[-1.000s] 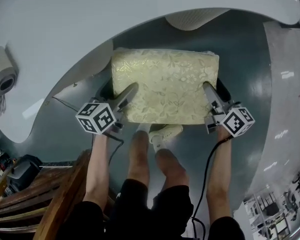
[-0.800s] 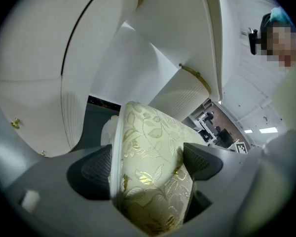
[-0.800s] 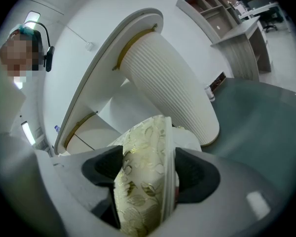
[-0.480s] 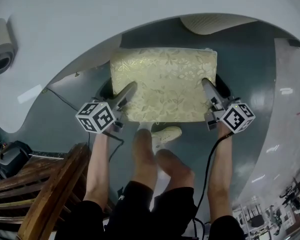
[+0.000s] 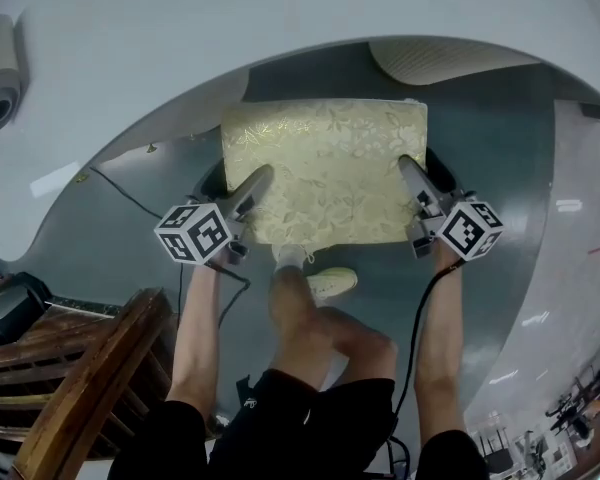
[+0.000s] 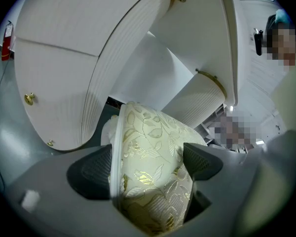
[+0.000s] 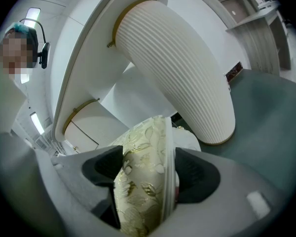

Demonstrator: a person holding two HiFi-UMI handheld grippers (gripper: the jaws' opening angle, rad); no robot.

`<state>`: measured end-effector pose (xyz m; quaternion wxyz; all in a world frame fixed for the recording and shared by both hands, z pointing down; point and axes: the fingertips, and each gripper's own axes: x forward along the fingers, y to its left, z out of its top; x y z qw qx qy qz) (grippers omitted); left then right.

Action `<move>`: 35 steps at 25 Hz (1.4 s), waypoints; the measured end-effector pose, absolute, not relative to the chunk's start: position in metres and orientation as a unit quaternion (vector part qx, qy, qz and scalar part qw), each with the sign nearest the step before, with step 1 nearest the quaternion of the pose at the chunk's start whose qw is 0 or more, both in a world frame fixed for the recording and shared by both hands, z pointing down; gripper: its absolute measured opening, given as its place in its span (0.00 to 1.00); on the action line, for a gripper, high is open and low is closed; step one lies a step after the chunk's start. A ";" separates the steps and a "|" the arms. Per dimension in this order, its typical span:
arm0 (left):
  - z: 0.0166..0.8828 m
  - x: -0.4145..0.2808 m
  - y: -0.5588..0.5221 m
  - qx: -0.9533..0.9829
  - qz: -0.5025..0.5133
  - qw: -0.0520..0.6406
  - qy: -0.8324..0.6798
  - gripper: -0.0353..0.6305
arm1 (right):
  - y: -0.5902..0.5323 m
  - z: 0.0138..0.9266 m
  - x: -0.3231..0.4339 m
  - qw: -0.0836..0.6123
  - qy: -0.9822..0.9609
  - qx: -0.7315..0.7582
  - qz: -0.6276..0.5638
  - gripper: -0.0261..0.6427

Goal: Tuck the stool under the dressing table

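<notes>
Well, running from the biggest thing down to the smallest:

- The dressing table (image 5: 280, 18) fills the top of my head view, its white top curving round a kneehole. The left gripper view shows a drawer front with a small brass knob (image 6: 28, 98).
- The dark grey floor (image 5: 500, 148) lies in the kneehole and under me.
- One ribbed white pedestal (image 7: 182, 68) stands at the right of the kneehole, large in the right gripper view. A second ribbed pedestal (image 6: 197, 102) shows beyond the seat in the left gripper view.
- The stool (image 5: 325, 168), with its pale gold leaf-patterned cushion, sits at the mouth of the kneehole. Its far left corner is at the tabletop's edge, and most of the seat is out in front of the table.
- A slatted wooden piece (image 5: 90, 368) sits at the lower left (I can't tell what it is).
- My legs (image 5: 300, 318) stand just behind the stool, and one pale shoe (image 5: 330, 284) is near its rear edge.
- The left gripper (image 5: 245, 196) is clamped on the cushion's left edge. In its own view, the cushion (image 6: 153, 152) fills the gap between the dark pads.
- The right gripper (image 5: 415, 183) is clamped on the right edge in the same way. The cushion edge (image 7: 143, 181) is pinched upright between its jaws.
- A thin black cable (image 5: 130, 200) trails across the floor to the left of the stool.
</notes>
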<state>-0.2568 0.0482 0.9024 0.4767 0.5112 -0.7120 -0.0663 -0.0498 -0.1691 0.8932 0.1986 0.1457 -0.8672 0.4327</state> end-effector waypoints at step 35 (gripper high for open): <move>0.902 -0.254 0.057 0.492 -0.080 0.470 -0.728 0.76 | -0.172 0.891 -0.059 0.206 -0.875 0.131 0.419 0.54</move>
